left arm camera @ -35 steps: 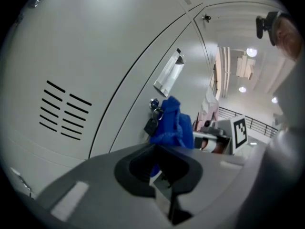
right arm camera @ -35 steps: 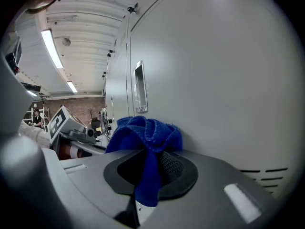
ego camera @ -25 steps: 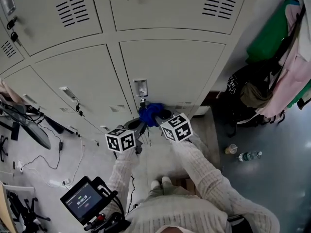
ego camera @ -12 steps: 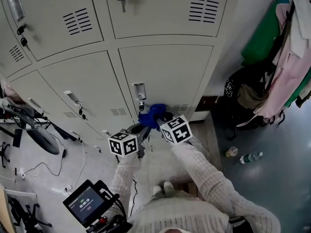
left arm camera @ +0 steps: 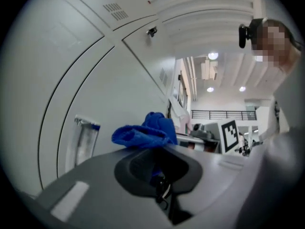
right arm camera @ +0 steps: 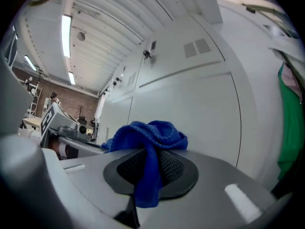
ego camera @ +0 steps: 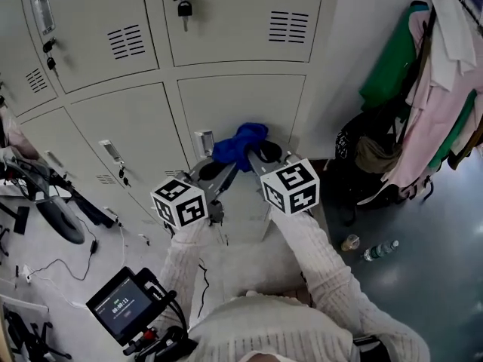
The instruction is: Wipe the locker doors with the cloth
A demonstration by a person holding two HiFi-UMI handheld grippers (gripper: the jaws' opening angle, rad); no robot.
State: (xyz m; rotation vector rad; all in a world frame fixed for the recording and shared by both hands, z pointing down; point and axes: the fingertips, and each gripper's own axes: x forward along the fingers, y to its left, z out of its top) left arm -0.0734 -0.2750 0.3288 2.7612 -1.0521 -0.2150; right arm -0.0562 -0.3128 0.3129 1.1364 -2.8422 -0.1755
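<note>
Left gripper (left arm camera: 159, 170) and right gripper (right arm camera: 148, 171) both pinch the blue cloth (ego camera: 240, 142), which hides their tips. Whether it touches the locker door (ego camera: 245, 102) is unclear.

The cloth (ego camera: 240, 143) is pinched in the jaws of 2 grippers, the left gripper (ego camera: 219, 166) on its left and the right gripper (ego camera: 260, 155) on its right, in front of a lower locker door (ego camera: 249, 100) and just right of that door's latch (ego camera: 202, 143). Right of the lockers, hanging clothes (ego camera: 445, 89) are above a bag (ego camera: 373, 157), with a cup (ego camera: 349, 242) and a bottle (ego camera: 379, 251) on the floor nearer. A screen device (ego camera: 121, 308) is at the near left.
</note>
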